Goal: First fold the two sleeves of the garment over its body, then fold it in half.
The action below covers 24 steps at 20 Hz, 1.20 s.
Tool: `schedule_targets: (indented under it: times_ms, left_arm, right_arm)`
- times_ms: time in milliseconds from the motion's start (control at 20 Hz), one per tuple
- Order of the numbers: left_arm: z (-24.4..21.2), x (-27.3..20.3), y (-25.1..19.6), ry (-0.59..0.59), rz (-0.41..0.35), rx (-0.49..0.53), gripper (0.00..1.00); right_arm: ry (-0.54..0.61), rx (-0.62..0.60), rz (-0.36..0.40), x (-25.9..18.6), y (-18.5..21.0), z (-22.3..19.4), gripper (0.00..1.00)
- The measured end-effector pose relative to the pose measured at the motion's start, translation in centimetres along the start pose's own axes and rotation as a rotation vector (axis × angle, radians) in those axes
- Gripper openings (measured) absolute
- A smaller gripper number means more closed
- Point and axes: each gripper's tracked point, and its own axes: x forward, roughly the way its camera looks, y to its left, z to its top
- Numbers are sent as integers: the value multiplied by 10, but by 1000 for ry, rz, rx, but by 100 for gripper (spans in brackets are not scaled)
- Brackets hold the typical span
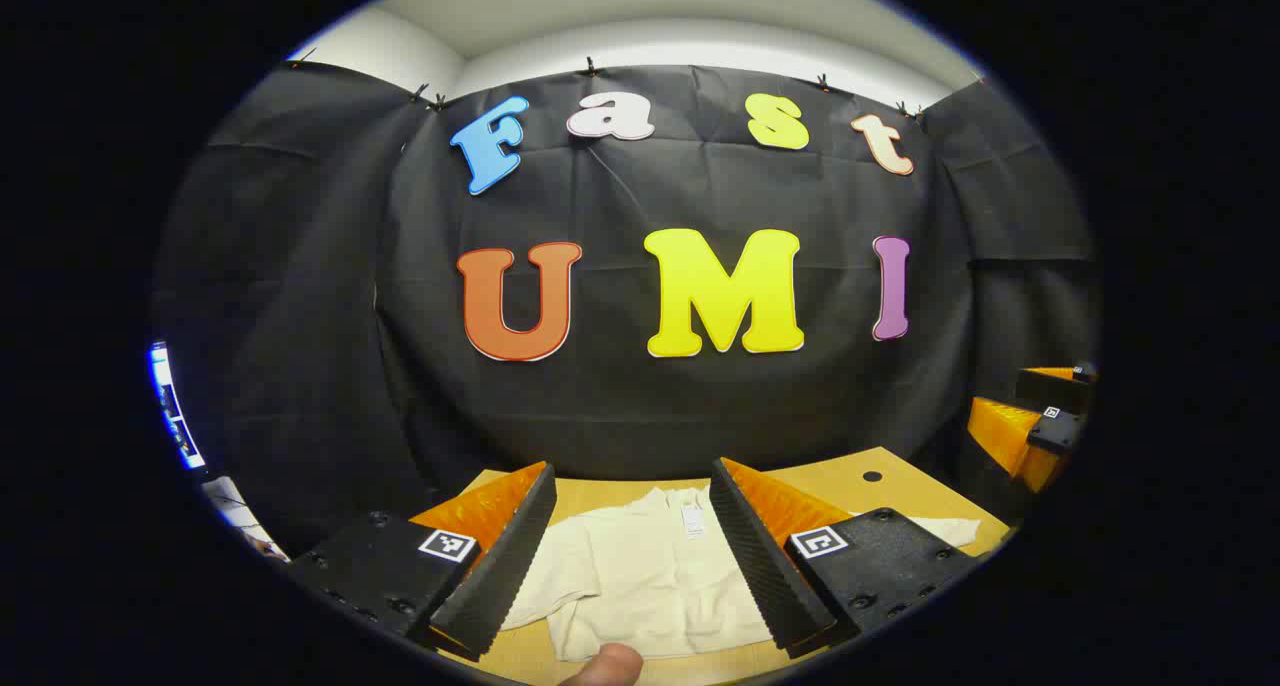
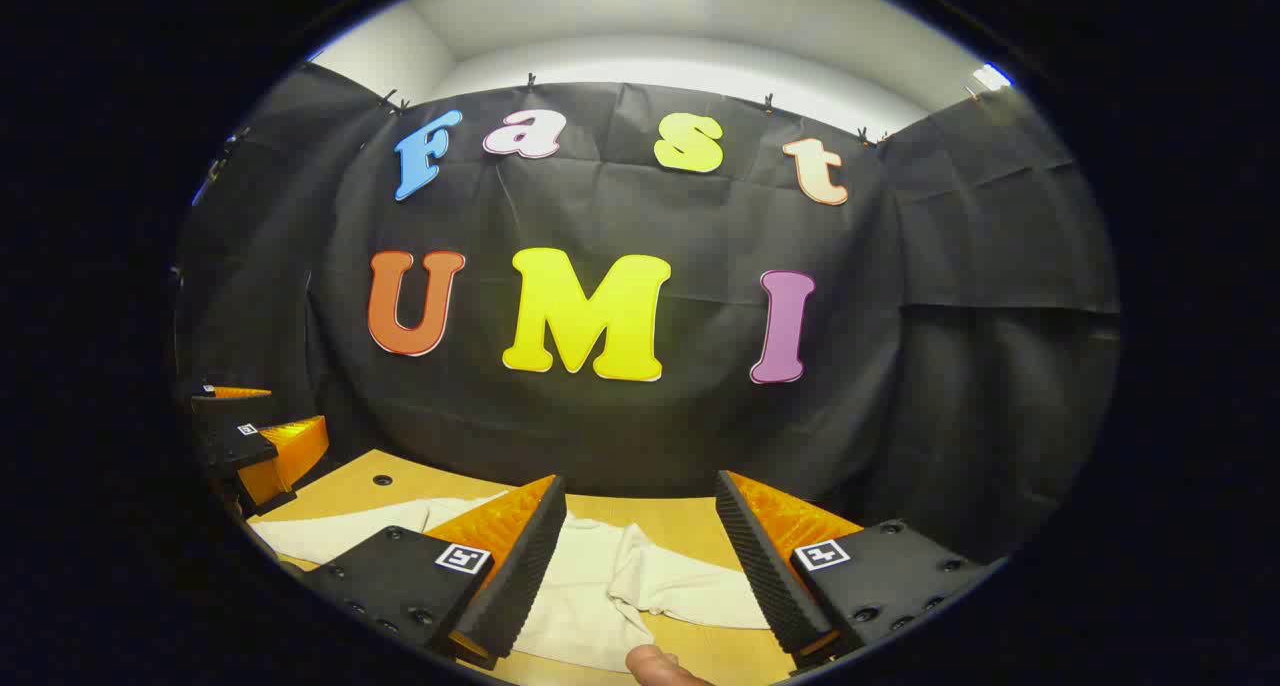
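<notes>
A cream garment (image 1: 640, 576) lies flat on the wooden table (image 1: 880, 481), its neck label facing the wall. My left gripper (image 1: 630, 556) hovers open above the garment's body, fingers wide apart, nothing between them. In the right gripper view the same garment (image 2: 610, 586) shows a rumpled sleeve (image 2: 700, 591) lying on the table. My right gripper (image 2: 635, 561) is open above that sleeve area, holding nothing. The right gripper (image 1: 1040, 416) shows at the far right of the left gripper view, and the left gripper (image 2: 250, 436) at the far left of the right gripper view.
The booth's black cloth wall stands close behind the table. A small dark hole (image 1: 872, 476) marks the tabletop near its far edge. A fingertip (image 1: 605, 666) shows at the bottom of the left gripper view, another fingertip (image 2: 655, 664) in the right gripper view.
</notes>
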Motion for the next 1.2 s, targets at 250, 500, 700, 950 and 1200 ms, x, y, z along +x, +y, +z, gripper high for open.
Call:
schedule_targets:
  times_ms: [250,500,700,950,1200]
  left_arm:
    - [10,3,-8,-25,-19,-6,98]
    - [12,7,-12,-27,-14,11,98]
    - [6,6,-14,-11,-8,-1,98]
    - [5,7,-21,-5,-16,-3,98]
    - [6,10,-31,-5,-32,12,98]
  right_arm:
    - [-8,-13,9,4,5,6,94]
    - [-44,-31,27,6,6,18,94]
    - [-55,-26,43,8,6,20,94]
    - [-68,-30,45,8,4,20,94]
    - [-66,-18,42,9,0,18,93]
